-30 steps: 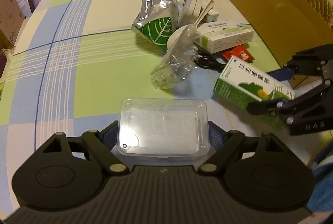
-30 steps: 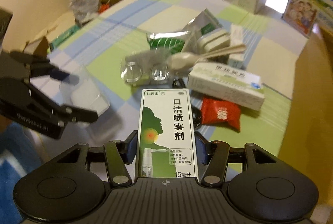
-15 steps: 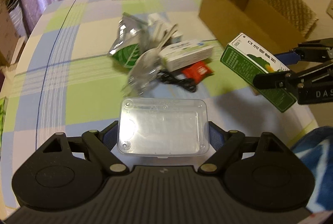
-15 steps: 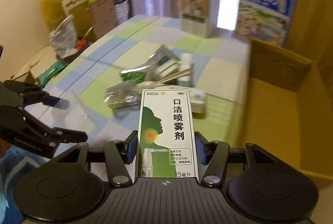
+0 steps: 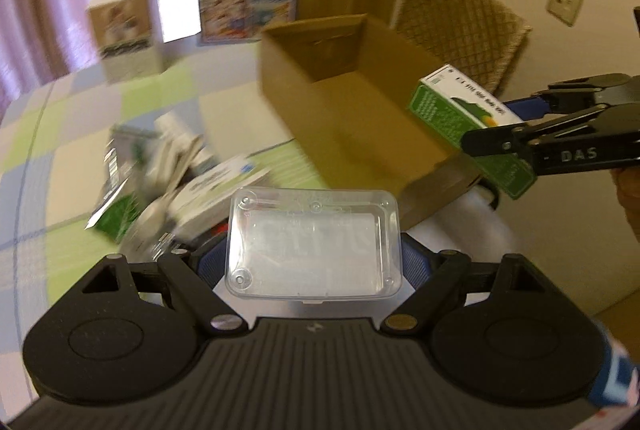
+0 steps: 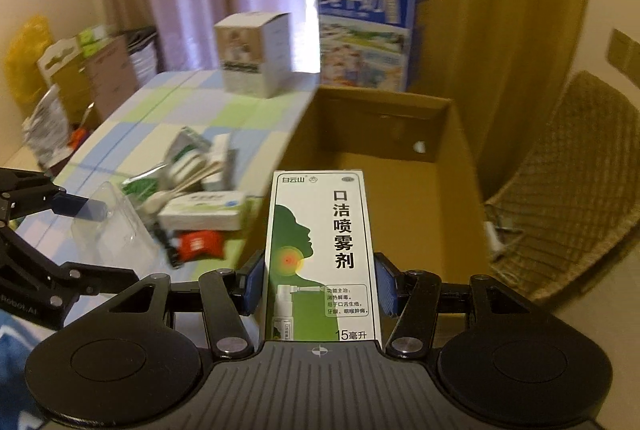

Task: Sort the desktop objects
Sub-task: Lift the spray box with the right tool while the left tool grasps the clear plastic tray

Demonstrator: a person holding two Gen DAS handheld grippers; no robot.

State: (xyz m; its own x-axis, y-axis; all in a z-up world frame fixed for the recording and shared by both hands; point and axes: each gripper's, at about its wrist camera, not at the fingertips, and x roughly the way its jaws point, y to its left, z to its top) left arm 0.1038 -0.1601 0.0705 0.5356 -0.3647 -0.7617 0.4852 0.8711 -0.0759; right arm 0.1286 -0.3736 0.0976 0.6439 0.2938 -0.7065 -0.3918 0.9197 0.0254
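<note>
My left gripper (image 5: pixel 314 262) is shut on a clear plastic box (image 5: pixel 314 244), held above the table's near right part. My right gripper (image 6: pixel 320 286) is shut on a green and white spray carton (image 6: pixel 320 258), held over the near end of the open cardboard box (image 6: pixel 400 190). In the left wrist view the carton (image 5: pixel 460 114) and the right gripper (image 5: pixel 520 126) hang at the right, above the cardboard box (image 5: pixel 352 110). In the right wrist view the left gripper (image 6: pixel 60 230) holds the clear box (image 6: pixel 112 226) at the left.
A pile of packets, medicine boxes and a red sachet (image 6: pixel 198 244) lies on the checked tablecloth (image 5: pixel 100 118). A white carton (image 6: pixel 250 54) and a blue printed box (image 6: pixel 364 34) stand at the far edge. A wicker chair (image 6: pixel 580 190) stands to the right.
Both grippers have lifted and swung right toward the cardboard box, each keeping its load. The spray carton has moved from over the table to over the box opening.
</note>
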